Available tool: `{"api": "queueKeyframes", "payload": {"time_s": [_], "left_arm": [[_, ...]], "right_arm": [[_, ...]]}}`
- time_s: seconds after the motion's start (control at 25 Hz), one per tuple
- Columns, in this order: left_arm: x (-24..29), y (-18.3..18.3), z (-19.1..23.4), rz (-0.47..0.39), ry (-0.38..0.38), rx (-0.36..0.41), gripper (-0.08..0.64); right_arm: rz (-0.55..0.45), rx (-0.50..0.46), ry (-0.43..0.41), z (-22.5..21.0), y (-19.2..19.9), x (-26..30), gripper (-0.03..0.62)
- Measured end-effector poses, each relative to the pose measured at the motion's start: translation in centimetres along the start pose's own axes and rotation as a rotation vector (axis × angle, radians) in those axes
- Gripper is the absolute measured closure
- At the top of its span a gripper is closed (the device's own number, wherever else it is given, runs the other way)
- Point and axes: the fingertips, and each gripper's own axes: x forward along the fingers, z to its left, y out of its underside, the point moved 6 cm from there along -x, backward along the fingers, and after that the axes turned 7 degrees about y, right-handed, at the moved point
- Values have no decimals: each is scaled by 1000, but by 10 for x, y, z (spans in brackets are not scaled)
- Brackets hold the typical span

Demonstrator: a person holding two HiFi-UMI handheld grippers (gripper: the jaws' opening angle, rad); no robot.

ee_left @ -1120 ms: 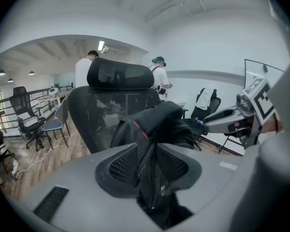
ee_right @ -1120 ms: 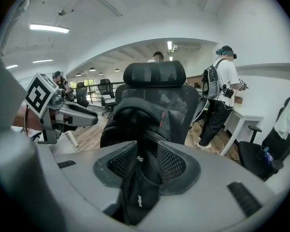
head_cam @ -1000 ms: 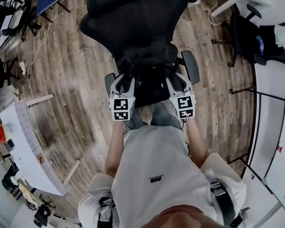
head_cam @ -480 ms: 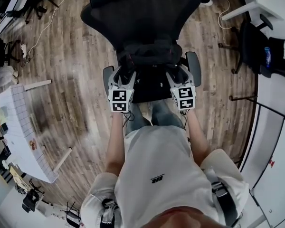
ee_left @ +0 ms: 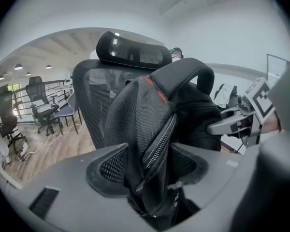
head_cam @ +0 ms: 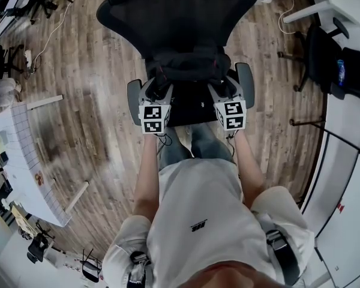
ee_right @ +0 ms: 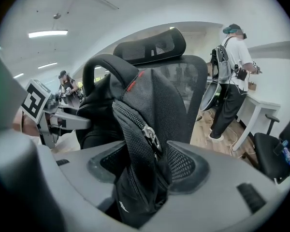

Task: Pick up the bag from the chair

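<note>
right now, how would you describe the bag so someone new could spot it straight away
Find the black mesh office chair standing on the wood floor. Against its backrest, above the seat, is the bag, a black mesh backpack with a looped top handle and red trim. Only it is pinched from both sides, by the left tool and the right tool.

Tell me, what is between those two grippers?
The black bag: the left gripper and right gripper each clamp one side of it, as the head view shows.
</note>
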Motion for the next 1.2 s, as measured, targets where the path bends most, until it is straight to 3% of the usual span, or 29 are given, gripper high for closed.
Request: {"api": "queueKeyframes", "payload": {"time_s": [0.24,0.48,0.64,0.8,1.2], "left_arm": [[9,4,5,-7,9,0,311],[15,3,4,15,29,17,442],[10,4,2,18,32,-9,503],[7,5,2,0,52,-63,523],[-5,-2,-7,-33,101,-99,534]], "right_arm": [[-25,5,-21,1,5,9,398],[-40,-7,-72,7,4,19,485],[-20,47,-99,11,1,18,518],[-20,90,-122,11,0,14,531],[-56,198,-88,9,-6,-8,551]]}}
